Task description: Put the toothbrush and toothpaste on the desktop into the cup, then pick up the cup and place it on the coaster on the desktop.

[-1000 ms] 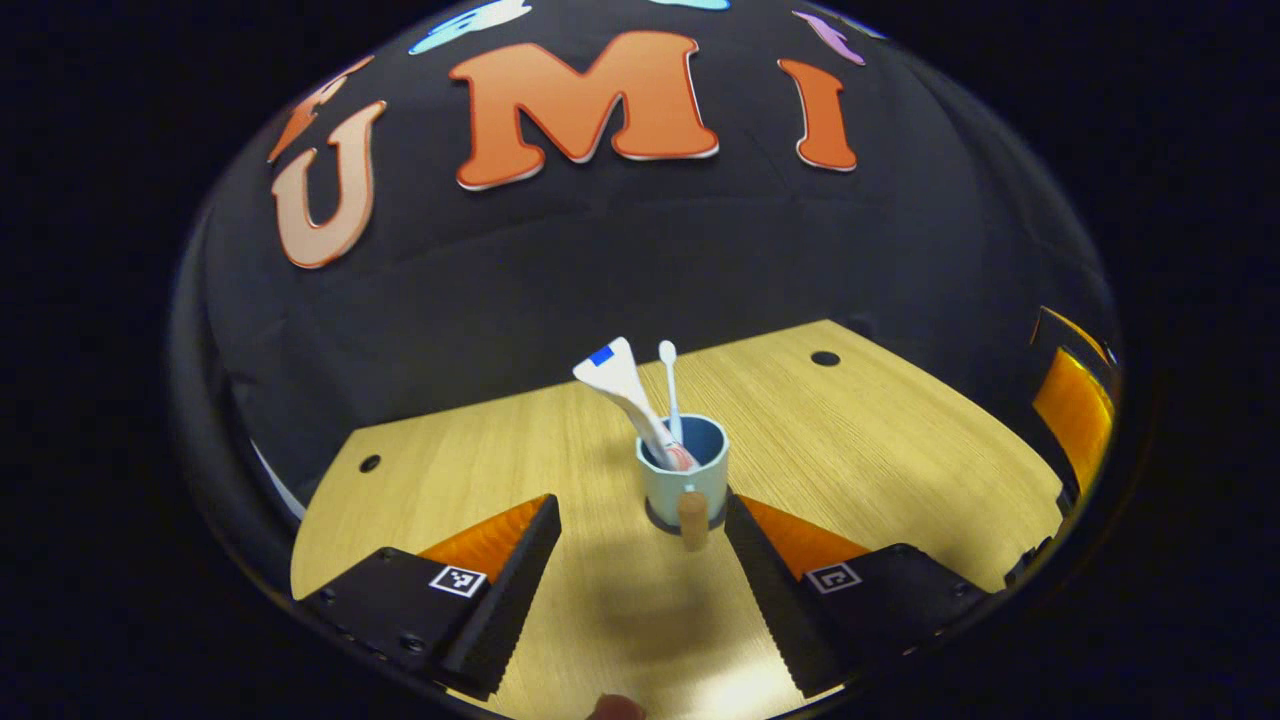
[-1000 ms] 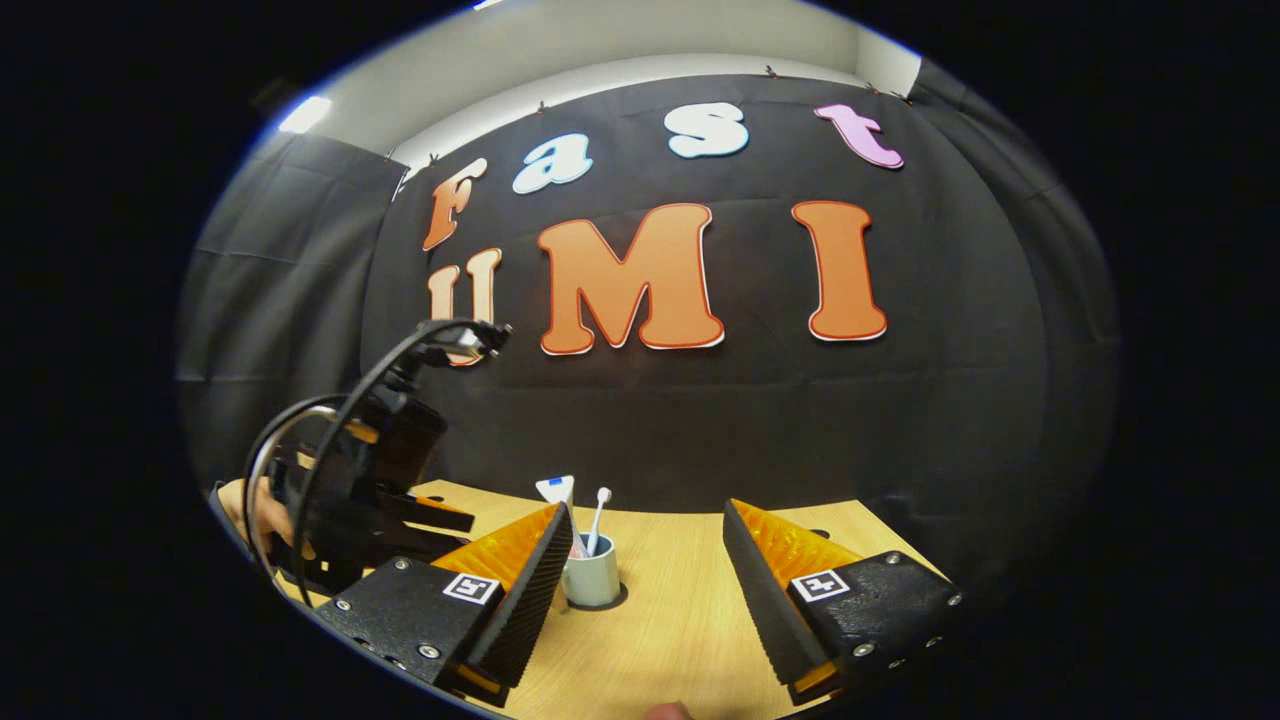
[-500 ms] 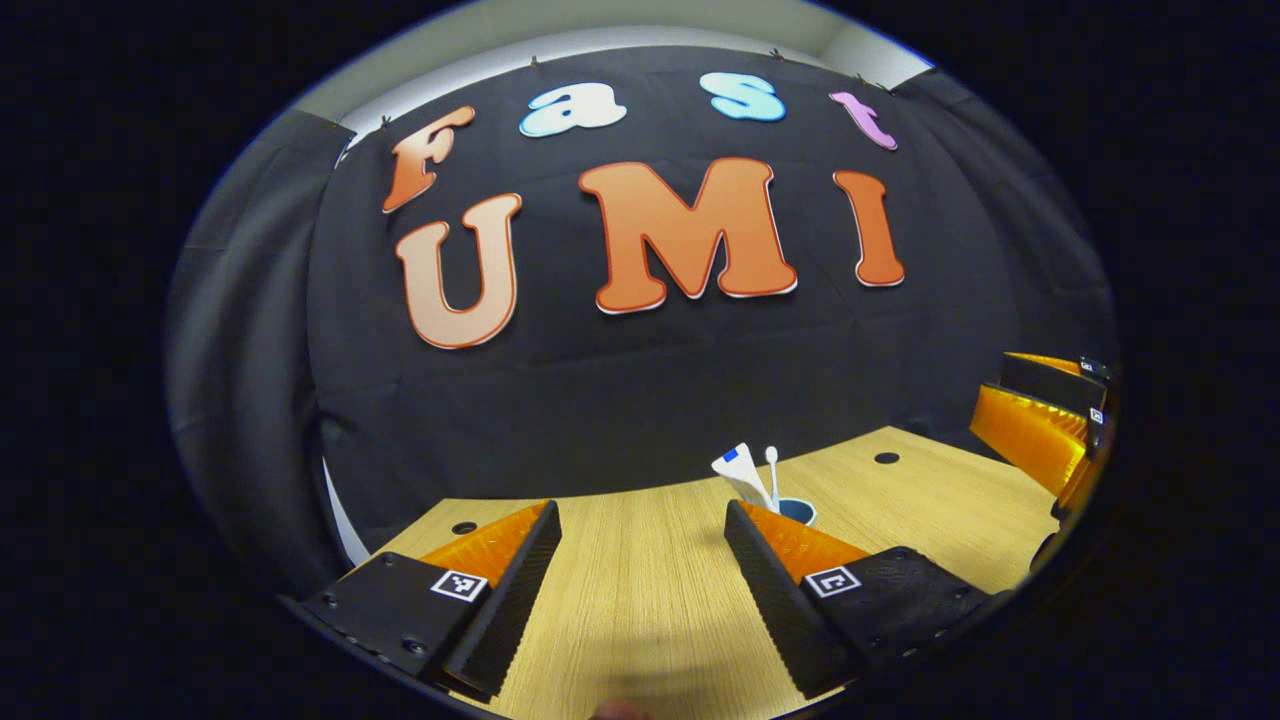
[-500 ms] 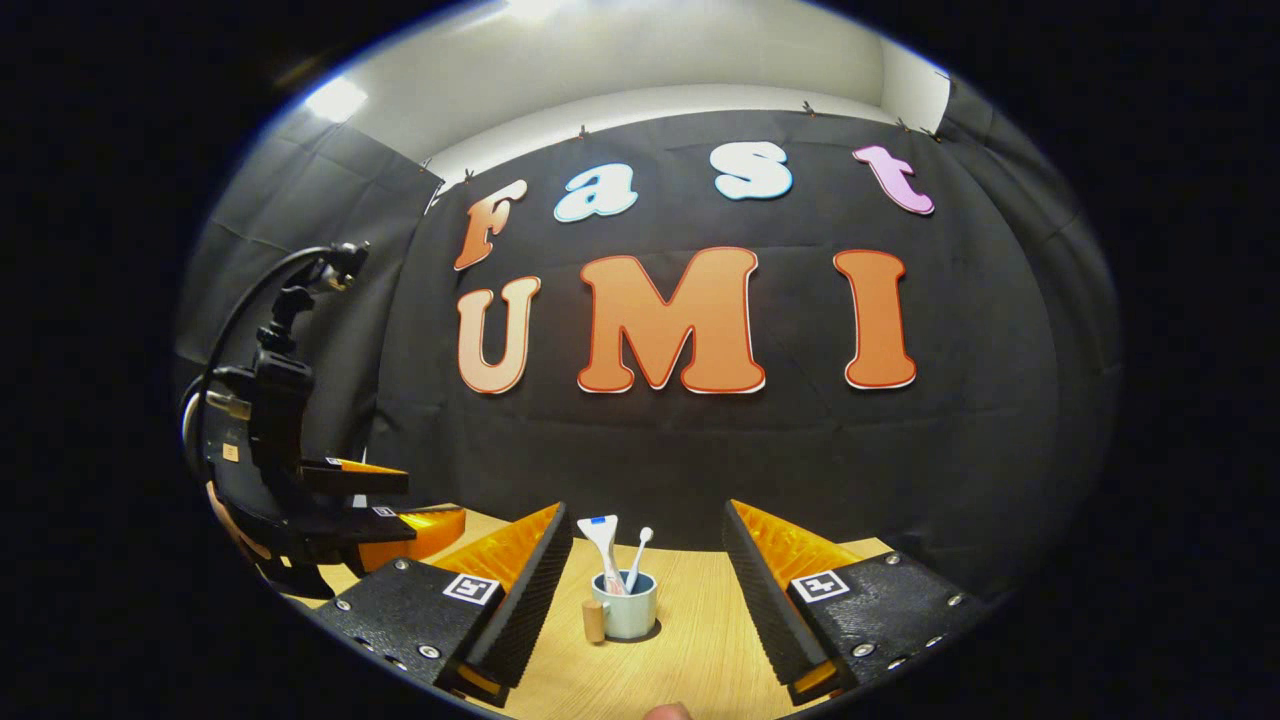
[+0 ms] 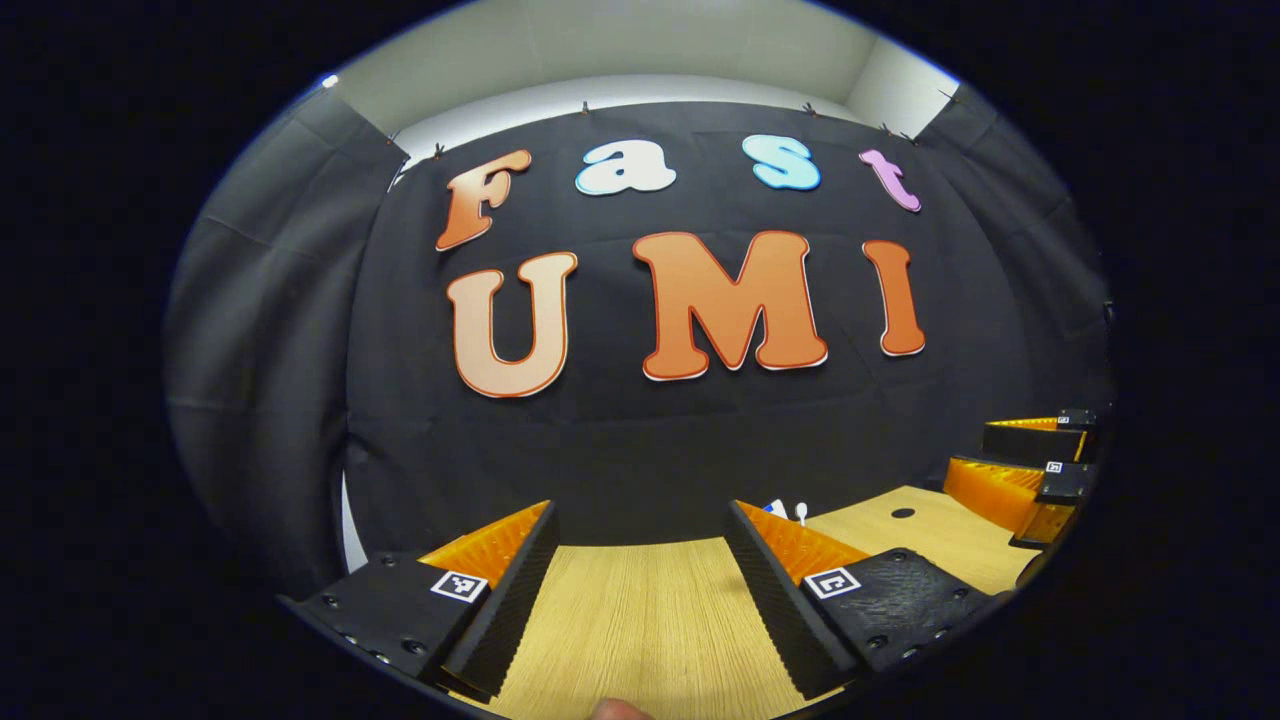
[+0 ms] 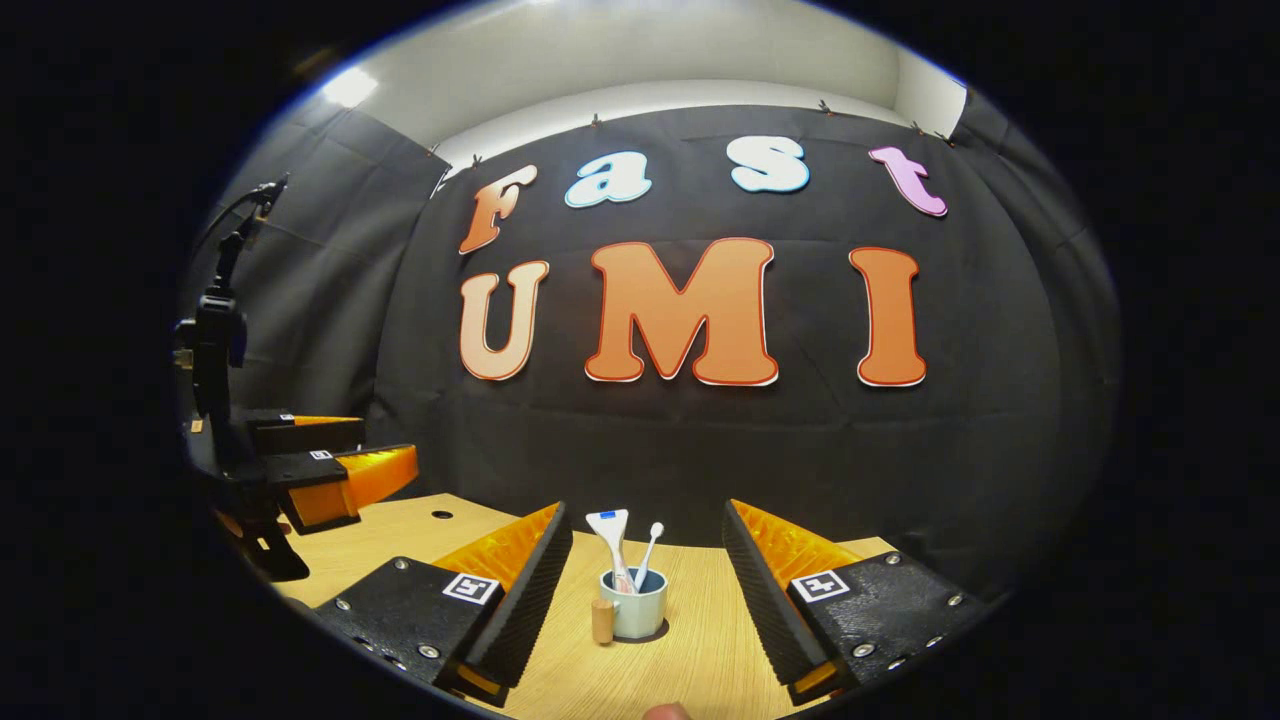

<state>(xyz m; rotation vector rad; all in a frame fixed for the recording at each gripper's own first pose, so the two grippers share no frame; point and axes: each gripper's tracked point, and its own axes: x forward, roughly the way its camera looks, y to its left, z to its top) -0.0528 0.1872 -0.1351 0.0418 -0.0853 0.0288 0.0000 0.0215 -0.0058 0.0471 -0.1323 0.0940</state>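
Your right gripper (image 6: 645,590) hangs wide open over the desk (image 6: 700,660), nothing between its fingers, and the cup (image 6: 636,612) sits framed in that gap, well ahead of the tips. Look at that cup: pale blue-green, short and round, with a stubby wooden handle (image 6: 601,622) jutting out to its left side. It stands upright on a dark coaster (image 6: 655,633), a thin rim of which peeks out at the base. Inside, the toothpaste (image 6: 612,545) leans left, a white tube with its flat crimped end up and a blue mark at the top; the toothbrush (image 6: 649,553), white and slim, tilts right with its head up. Your left gripper (image 5: 640,585) is open too, holding nothing, above bare desk; in the left gripper view just the tops of the toothpaste and toothbrush peek over its right finger. That gripper also shows at the left of the right gripper view, off the desk's edge.
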